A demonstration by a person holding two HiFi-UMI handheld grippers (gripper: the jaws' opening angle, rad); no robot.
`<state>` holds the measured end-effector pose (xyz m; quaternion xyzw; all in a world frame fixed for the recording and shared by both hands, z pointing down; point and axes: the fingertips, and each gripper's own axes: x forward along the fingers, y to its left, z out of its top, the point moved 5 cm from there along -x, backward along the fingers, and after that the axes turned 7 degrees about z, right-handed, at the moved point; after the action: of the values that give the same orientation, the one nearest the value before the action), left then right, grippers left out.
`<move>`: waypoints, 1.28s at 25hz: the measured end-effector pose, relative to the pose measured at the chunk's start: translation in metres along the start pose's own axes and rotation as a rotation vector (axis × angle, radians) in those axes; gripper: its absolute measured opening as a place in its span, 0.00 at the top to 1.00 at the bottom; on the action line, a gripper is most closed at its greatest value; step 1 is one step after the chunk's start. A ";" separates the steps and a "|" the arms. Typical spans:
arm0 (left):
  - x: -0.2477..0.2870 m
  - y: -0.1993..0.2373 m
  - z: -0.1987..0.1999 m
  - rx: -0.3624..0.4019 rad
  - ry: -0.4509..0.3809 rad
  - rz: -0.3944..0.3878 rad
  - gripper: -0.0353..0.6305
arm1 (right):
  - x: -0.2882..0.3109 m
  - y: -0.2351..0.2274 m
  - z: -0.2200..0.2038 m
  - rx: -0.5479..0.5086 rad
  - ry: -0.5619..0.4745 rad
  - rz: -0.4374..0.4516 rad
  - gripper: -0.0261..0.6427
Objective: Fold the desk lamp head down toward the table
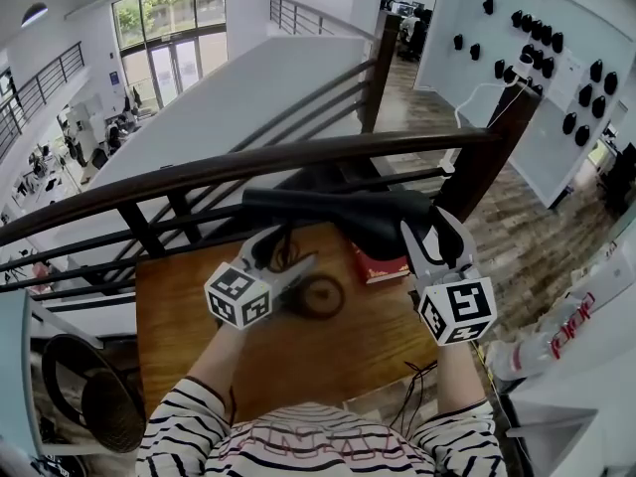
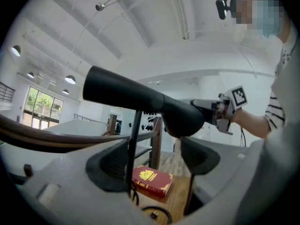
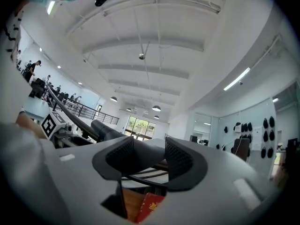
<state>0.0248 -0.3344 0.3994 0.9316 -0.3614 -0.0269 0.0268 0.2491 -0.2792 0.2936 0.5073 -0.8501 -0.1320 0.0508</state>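
Black-and-white striped sleeves fill the bottom edge of the head view; just beyond them lies the brown wooden surface, small and squarish, carrying a looped black cable and, at its far right corner, a red book. The left gripper reaches over the surface with its jaws wide apart; the lamp's thin black stem stands between them, close to one pad, though contact cannot be told. The right gripper also has its jaws apart, with nothing between the pads in its own view; in the head view its tips lie over the thick end of the lamp head. Behind the surface runs a dark wooden railing; past it the room opens onto a lower office floor, tall windows at the far end, plank flooring and a white wall hung with small black items on the right.

The lamp's base is hidden by the grippers; a round dark object at lower left is cut off and unclear.

The lamp head hangs above the surface's far edge, its long axis roughly level and parallel to the railing; the thin end points toward the person's left, the thick end right.
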 end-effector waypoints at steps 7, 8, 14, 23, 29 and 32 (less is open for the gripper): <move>-0.002 -0.005 0.000 0.003 0.006 -0.023 0.40 | -0.001 0.008 -0.050 0.166 0.071 0.015 0.67; -0.002 -0.005 0.000 0.001 0.006 -0.027 0.40 | 0.000 0.010 -0.058 0.192 0.075 0.017 0.68; -0.003 -0.008 -0.002 -0.013 0.003 -0.051 0.37 | 0.008 0.025 -0.096 0.305 0.112 0.037 0.68; -0.007 -0.011 -0.007 -0.011 -0.002 -0.056 0.37 | 0.016 0.051 -0.128 0.405 0.147 0.066 0.70; -0.012 -0.008 -0.014 -0.014 0.010 -0.062 0.37 | 0.028 0.067 -0.140 0.426 0.173 0.088 0.71; -0.012 -0.006 -0.019 -0.014 0.034 -0.080 0.37 | 0.036 0.075 -0.143 0.449 0.173 0.092 0.71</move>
<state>0.0217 -0.3212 0.4181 0.9454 -0.3234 -0.0145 0.0385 0.1993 -0.3017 0.4497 0.4759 -0.8729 0.1067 0.0155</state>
